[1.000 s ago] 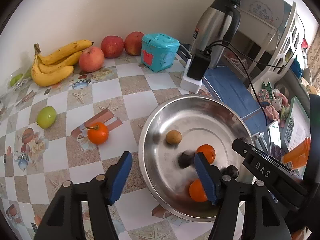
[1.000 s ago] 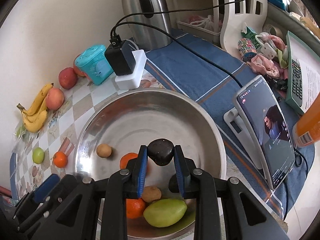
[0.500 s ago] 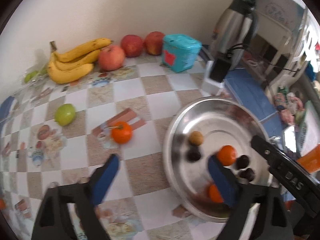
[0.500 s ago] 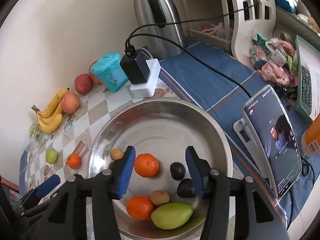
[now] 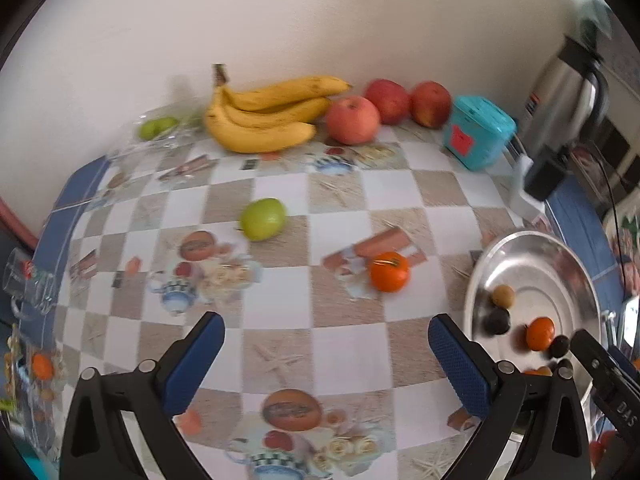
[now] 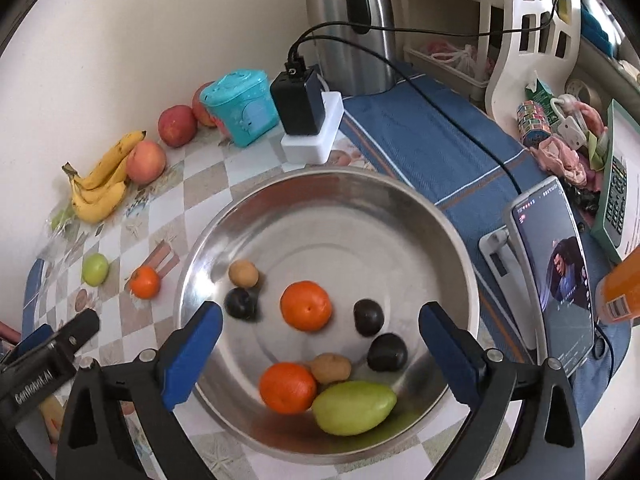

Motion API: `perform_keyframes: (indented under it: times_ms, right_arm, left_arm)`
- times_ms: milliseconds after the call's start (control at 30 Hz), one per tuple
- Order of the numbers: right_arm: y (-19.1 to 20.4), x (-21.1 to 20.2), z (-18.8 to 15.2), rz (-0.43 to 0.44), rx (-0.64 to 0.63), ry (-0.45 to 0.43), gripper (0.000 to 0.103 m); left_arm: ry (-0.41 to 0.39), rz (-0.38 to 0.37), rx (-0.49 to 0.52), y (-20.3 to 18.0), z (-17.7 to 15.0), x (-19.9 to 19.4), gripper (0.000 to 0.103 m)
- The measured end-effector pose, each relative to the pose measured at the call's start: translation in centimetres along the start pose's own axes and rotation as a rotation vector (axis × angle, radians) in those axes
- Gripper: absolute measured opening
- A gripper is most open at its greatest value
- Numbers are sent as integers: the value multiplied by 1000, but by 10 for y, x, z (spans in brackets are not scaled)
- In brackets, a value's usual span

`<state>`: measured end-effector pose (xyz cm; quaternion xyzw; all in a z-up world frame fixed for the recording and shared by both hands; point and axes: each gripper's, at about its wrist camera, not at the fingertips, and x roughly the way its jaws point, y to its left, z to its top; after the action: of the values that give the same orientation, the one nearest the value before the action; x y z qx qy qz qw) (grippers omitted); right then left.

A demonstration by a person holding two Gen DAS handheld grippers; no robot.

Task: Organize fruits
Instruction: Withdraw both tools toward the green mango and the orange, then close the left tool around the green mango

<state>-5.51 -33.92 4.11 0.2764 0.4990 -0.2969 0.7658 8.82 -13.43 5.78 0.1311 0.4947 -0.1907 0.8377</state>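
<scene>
Two grippers, both apart and empty. Right gripper [image 6: 320, 344] poised over the steel bowl [image 6: 420, 216], jaws opening with nothing pressed between them. Inside the bowl: two oranges, three dark plums, two small brown fruits and a green mango [image 6: 354, 407]. Left gripper [image 5: 326, 354] aimed at bare checkered tabletop [image 5: 280, 300] beside the bowl's left rim. Still outside the bowl: a loose orange [image 5: 389, 271] just left of the rim, a green fruit [image 5: 263, 219] toward the tabletop's middle, bananas [image 5: 264, 120] and three apples [image 5: 353, 119] along the back edge by the wall. Step judged in hand: between placements, a plum apparently just set down. Next move likely for the left gripper: forward to the loose orange, jaws straddling it, then closing gently.
</scene>
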Motion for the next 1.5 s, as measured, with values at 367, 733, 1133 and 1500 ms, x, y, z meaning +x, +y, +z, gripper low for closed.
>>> perform_keyframes:
  times_ms: [367, 733, 1133, 1500]
  right_arm:
    - [12, -58, -3, -12, -5, -28, 99]
    - [57, -93, -4, 67, -59, -77, 99]
    - [137, -44, 19, 131, -170, 9, 99]
    - [164, 40, 35, 115, -211, 81, 99]
  left_arm:
    - [-99, 77, -32, 43, 3, -60, 103]
    - [-127, 118, -63, 93, -1, -78, 103]
    - [77, 76, -94, 120, 42, 17, 103]
    - [185, -17, -55, 81, 95, 116, 102]
